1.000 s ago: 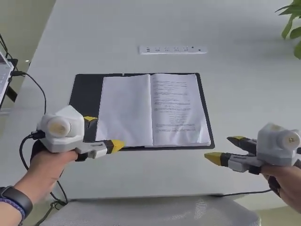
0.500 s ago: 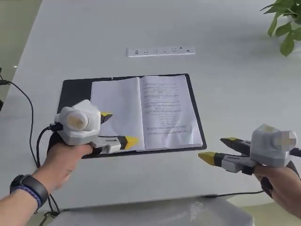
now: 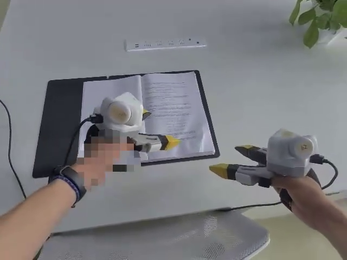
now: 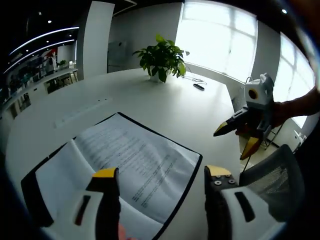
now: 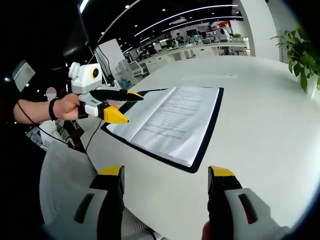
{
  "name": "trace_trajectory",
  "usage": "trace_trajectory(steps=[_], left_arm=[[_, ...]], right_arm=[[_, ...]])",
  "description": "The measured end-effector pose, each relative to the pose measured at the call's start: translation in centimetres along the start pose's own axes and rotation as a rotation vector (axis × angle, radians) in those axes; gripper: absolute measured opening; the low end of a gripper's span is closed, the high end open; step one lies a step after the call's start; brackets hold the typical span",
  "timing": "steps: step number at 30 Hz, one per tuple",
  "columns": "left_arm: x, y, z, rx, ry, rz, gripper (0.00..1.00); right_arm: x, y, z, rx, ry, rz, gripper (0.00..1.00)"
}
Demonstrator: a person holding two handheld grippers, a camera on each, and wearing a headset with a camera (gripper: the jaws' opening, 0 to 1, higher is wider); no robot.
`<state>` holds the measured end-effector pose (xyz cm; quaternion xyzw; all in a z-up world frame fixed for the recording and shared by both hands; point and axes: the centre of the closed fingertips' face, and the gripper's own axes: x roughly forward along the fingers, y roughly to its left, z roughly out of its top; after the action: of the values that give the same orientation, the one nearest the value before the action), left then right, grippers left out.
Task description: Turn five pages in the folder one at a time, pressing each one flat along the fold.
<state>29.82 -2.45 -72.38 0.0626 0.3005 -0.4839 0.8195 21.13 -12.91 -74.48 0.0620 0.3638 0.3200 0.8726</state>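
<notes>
Black folder (image 3: 58,127) lies open and flat on the white counter (image 3: 260,81), left of centre in the head view, with the fold running 12 to 6. The blank white left page (image 3: 103,95) and the printed right page (image 3: 176,111) both lie flat, with no lifted corners visible. A wide black band of cover shows at 9 o'clock of the pages and a thin black border at 3 and 6.

Left gripper (image 3: 158,128) is over the lower pages near the fold, pointing toward 4 o'clock, jaws spread, nothing in them. Can't tell if it touches the paper.

Right gripper (image 3: 230,159) is off the folder at 4 o'clock from its near right corner, over bare counter, pointing toward 9 o'clock, jaws spread, nothing held.

Room: open counter at 3 o'clock of the folder, and a bare strip at 6 o'clock before the counter's near edge. A white power strip (image 3: 165,43) sits at 12 o'clock, apart from the folder's top edge. A green potted plant (image 3: 314,19) is at 2 o'clock, well apart. A grey mesh chair (image 3: 162,238) is below the near edge.
</notes>
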Motion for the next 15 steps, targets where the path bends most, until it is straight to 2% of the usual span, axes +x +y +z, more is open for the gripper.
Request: trace_trajectory(steps=[6, 9, 15], left_arm=[[3.2, -1.7, -0.3, 0.023, 0.030, -0.022, 0.67], [4.7, -2.3, -0.4, 0.015, 0.043, -0.028, 0.67], [7.1, -2.6, -1.3, 0.011, 0.079, -0.012, 0.65]], right_arm=[[-0.4, -0.7, -0.2, 0.025, -0.013, -0.009, 0.67], [-0.6, -0.9, -0.5, 0.034, -0.015, -0.010, 0.67], [-0.8, -1.2, -0.7, 0.051, -0.020, -0.011, 0.66]])
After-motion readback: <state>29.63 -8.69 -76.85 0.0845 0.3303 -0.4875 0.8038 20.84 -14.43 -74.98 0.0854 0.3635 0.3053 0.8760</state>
